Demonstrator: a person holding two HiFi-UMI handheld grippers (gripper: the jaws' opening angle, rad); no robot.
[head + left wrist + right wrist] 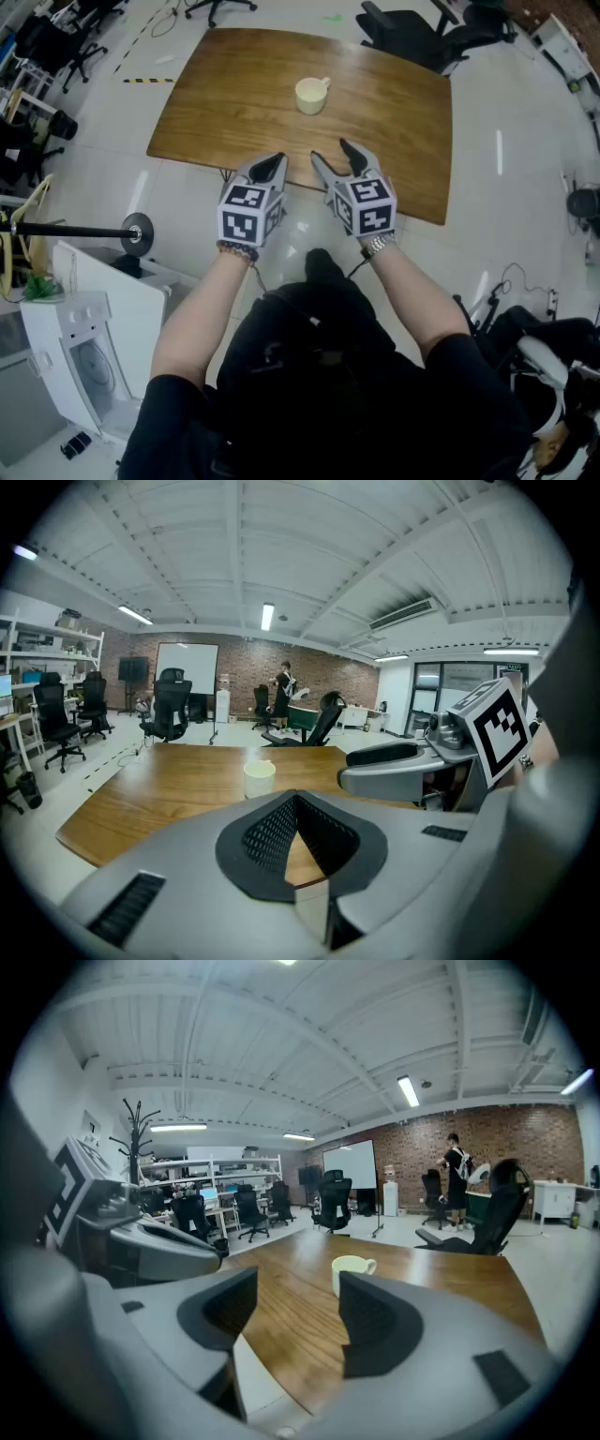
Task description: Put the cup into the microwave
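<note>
A cream cup [311,95] with its handle to the right stands upright on the wooden table [234,103], near the middle. Both grippers hover over the table's near edge, short of the cup. My left gripper [269,169] is shut with nothing in it; in its own view the cup [259,778] stands beyond the closed tips [296,801], slightly left. My right gripper [333,155] stands open and empty. In its own view the cup [350,1271] shows just past the gap [298,1309], against the right finger [380,1326].
A white box-shaped appliance [80,356] stands on the floor at the lower left, behind me and off the table. Black office chairs [412,33] stand beyond the table's far edge. A person [457,1180] stands far off by a brick wall.
</note>
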